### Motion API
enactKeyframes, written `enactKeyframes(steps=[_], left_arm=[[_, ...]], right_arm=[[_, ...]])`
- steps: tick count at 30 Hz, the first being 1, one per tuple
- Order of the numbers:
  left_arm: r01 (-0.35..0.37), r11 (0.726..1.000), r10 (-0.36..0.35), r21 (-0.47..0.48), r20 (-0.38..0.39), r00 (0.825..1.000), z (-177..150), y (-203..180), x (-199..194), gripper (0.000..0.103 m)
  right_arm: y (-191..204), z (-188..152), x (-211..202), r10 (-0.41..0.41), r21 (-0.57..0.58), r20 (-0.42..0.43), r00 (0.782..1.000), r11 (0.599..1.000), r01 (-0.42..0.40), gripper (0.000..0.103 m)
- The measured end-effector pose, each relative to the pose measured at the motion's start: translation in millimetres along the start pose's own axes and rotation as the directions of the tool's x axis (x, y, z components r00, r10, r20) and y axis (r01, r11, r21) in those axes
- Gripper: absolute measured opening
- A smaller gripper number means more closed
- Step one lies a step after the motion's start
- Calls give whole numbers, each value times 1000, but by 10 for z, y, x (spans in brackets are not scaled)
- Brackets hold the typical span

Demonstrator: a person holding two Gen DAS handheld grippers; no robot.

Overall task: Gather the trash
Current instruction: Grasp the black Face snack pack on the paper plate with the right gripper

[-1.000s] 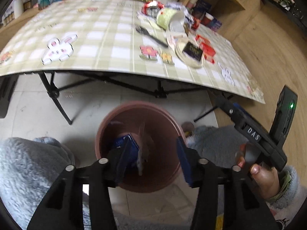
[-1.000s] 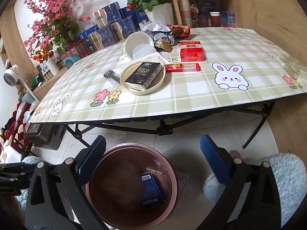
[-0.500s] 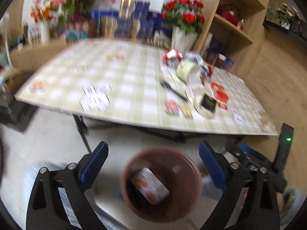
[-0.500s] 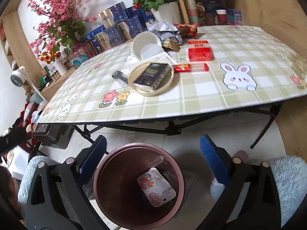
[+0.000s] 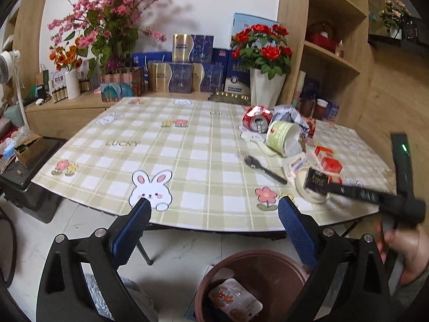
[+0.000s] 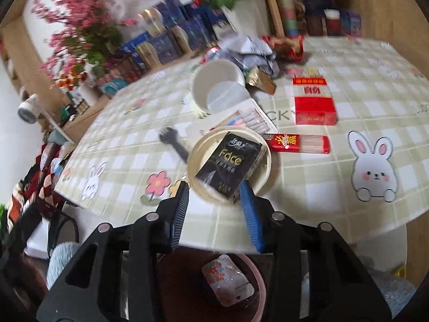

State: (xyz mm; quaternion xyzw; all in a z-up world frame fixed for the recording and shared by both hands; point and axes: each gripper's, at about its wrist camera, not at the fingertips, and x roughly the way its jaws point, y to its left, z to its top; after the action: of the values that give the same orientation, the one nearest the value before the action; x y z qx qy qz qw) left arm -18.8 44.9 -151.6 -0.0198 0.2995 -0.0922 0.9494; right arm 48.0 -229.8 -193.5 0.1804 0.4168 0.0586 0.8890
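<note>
My left gripper [image 5: 214, 206] hangs wide open and empty before the table's front edge. Below it stands a brown bin [image 5: 257, 255] holding a white flowered packet [image 5: 233, 299]. My right gripper [image 6: 214, 190] has reached over the table edge. Its jaws are closing around the near corner of a black "Face" tissue pack [image 6: 230, 166], which lies tilted in a cream round lid [image 6: 264, 171]. The right pad is at the pack's edge. A gap still shows at the left pad.
On the checked tablecloth [image 6: 308, 187] lie a red cigarette pack [image 6: 313, 102], a flat red box [image 6: 297, 143], a tipped white cup [image 6: 217, 86], a black spoon [image 6: 174, 145], a crushed red can [image 5: 257, 119] and crumpled paper [image 6: 252, 51]. Boxes and flower vases line the back.
My left gripper opened over the bin, the flowered packet dropped in, and the gripper tilted up toward the table. My right gripper moved from above the bin to the black pack and narrowed its jaws.
</note>
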Motion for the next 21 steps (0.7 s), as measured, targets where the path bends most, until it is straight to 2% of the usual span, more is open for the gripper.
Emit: enactKeyframes(steps=[5, 7, 11, 14, 15, 16, 17, 19, 21], left_arm=[[19, 1000, -20, -20, -51, 999, -174, 43, 141, 93], [36, 999, -38, -32, -73, 997, -230, 52, 197, 93], [63, 998, -64, -22, -96, 993, -293, 16, 257, 93], [79, 997, -80, -13, -107, 991, -321, -15, 296, 93], [83, 996, -84, -11, -111, 990, -326, -21, 309, 93], [84, 996, -85, -11, -112, 990, -331, -28, 307, 93], [86, 996, -87, -10, -113, 990, -335, -32, 313, 93], [91, 996, -92, -11, -118, 989, -347, -28, 319, 93], [87, 996, -88, -10, -123, 988, -355, -32, 327, 93]], right_arm=[[-10, 120, 271, -48, 60, -58, 997, 997, 51, 45], [9, 163, 342, -56, 70, -59, 997, 996, 60, 54], [39, 254, 449, -96, 84, -56, 994, 991, 101, 61], [75, 279, 566, -133, 60, -78, 988, 989, 138, 61], [111, 276, 582, -157, 33, -68, 985, 987, 160, 59], [156, 269, 600, -192, -8, -61, 980, 981, 191, 50], [186, 264, 600, -203, -32, -52, 978, 979, 202, 45], [202, 252, 543, -174, -37, -29, 984, 984, 173, 37], [205, 229, 413, -150, -44, 14, 989, 988, 151, 33]])
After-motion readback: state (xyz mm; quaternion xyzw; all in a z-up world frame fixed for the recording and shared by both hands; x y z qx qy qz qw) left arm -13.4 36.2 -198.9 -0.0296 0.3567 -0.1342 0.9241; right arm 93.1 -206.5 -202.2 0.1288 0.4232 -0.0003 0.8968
